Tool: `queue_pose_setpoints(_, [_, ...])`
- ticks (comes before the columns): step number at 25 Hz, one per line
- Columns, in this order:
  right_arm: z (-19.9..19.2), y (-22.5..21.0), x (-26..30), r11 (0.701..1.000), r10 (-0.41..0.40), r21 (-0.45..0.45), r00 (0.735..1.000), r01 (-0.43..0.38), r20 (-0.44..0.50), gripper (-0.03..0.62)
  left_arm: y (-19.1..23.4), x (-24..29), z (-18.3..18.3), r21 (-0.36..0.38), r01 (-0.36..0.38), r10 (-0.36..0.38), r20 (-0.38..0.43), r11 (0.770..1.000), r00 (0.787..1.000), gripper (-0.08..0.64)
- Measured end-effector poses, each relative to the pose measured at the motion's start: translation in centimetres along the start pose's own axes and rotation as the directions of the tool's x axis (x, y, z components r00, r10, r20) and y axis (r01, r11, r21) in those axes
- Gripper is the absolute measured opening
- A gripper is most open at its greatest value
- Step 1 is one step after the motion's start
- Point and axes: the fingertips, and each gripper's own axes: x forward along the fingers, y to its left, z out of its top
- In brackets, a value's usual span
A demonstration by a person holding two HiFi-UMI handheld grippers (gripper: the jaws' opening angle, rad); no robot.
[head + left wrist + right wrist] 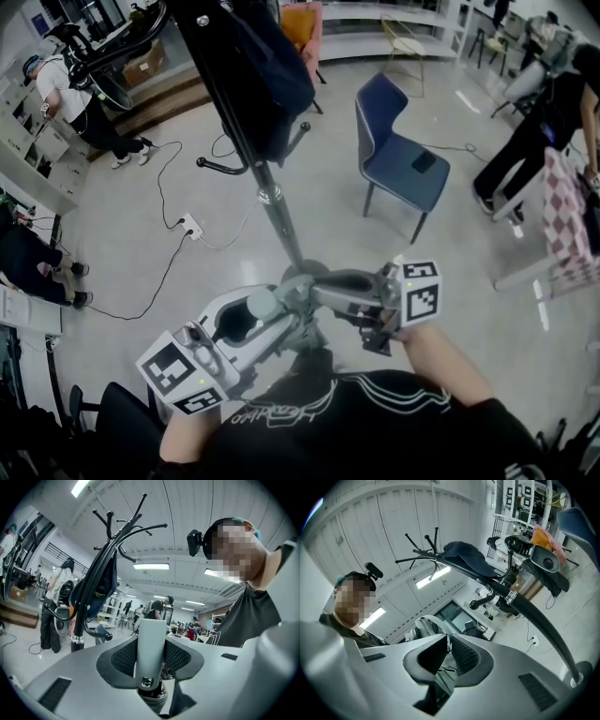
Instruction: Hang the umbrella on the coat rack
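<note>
- Head view counted two grippers, both low and near: the left gripper (251, 319) on the near left and the right gripper (323, 292) on the near right, their jaws pointing at each other.
- One umbrella (272, 302), grey and folded, lay between them, just in front of the foot of the coat rack (272, 202).
- One coat rack stood in the middle of the floor, with one dark blue cloth bundle (267, 75) hung high on it and two ball-tipped pegs lower on the pole.
- Two chairs stood beyond: one blue chair (398, 155) to the right and one orange chair (302, 28) farther off.
- One power strip (192, 225) lay on the floor to the left, and two people stood at the far edges, one in white (56, 89) and one in black (544, 122).
- Left gripper view alone showed that grip: both jaws pressed flat on the pale, upright handle (151, 639), a small badge at its lower end.
- Right gripper view alone showed its jaws nearly together, pinching a pale grey strip (444, 670) of the umbrella; strap or cloth, I could not tell.
- Both gripper views looked upward and showed the rack's top hooks and the ceiling lights, which the head view cut off.
- Only the head view showed the floor, the chairs and both grippers together.
</note>
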Motion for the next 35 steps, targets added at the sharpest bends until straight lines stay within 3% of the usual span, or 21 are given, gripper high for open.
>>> queue_pose_setpoints(9, [1.8,-1.0,-0.8,0.996,-0.082,-0.016,0.995,0.083,0.059,0.025,2.5,0.1,-1.4,-0.049,-0.053,0.052,-0.027,0.997,0.998,0.156])
queue_pose_setpoints(23, [5.1,-0.9,0.3,0.979,-0.162,-0.107,0.983,0.171,0.087,0.015,6.0,0.1,-1.1,-0.072,-0.094,0.094,-0.001,0.993,0.996,0.156])
queue_pose_setpoints(35, [7.5,-4.4,0.5,0.960,-0.244,-0.119,0.965,0.254,0.092,0.015,10.4,1.8,-2.6,-0.131,-0.121,0.121,-0.010,0.984,0.993,0.156])
